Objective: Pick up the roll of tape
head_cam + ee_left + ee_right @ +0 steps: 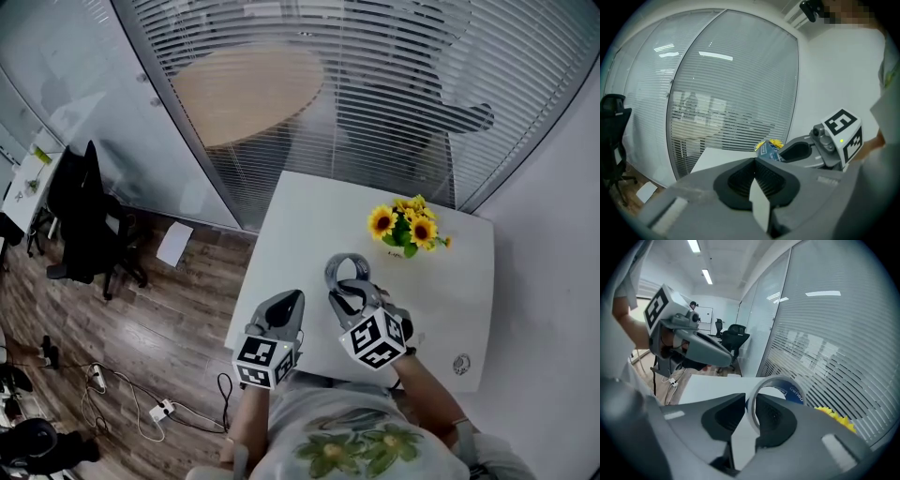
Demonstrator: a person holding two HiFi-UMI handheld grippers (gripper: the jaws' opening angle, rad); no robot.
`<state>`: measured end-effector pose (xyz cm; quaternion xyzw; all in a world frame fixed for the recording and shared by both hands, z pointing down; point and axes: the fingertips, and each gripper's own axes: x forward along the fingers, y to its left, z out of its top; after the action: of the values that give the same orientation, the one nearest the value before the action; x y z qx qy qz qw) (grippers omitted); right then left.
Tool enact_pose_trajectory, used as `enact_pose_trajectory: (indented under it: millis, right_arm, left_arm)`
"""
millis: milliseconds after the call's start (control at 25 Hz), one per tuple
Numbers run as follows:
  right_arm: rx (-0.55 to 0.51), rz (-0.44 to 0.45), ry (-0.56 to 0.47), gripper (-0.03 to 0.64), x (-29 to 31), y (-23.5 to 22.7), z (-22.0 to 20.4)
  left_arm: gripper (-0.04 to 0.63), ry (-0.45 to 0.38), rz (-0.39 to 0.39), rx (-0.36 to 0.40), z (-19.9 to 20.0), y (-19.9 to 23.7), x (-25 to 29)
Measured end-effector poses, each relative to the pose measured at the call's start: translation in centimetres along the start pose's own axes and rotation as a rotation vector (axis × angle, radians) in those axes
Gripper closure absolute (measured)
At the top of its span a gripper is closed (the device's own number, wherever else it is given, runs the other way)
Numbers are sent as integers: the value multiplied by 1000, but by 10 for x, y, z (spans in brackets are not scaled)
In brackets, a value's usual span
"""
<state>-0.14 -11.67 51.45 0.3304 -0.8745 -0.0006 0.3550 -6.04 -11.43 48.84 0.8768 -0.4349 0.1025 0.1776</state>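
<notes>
Over table's (pixel 309 220) near edge, right gripper (pixel 751 405) pinching roll of tape (pixel 796 391), pads visible only in its view, left gripper (pixel 753 161) closed empty beside.

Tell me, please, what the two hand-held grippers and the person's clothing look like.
Both the left gripper and the right gripper are grey moulded shells that taper to a beak, with black ribbed pads inside. Each carries a white cube printed with black square markers. No cables show on them. The person wears a pale shirt with a green and yellow floral print.
</notes>
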Motion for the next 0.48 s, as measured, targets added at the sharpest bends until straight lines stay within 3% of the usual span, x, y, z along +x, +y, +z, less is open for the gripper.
enact_pose_trajectory:
  millis: [480]
  right_arm:
    - [93,-20,-135,543,-19,-8,8]
  left_arm:
    - [591,1,-7,13,0,-5,11]
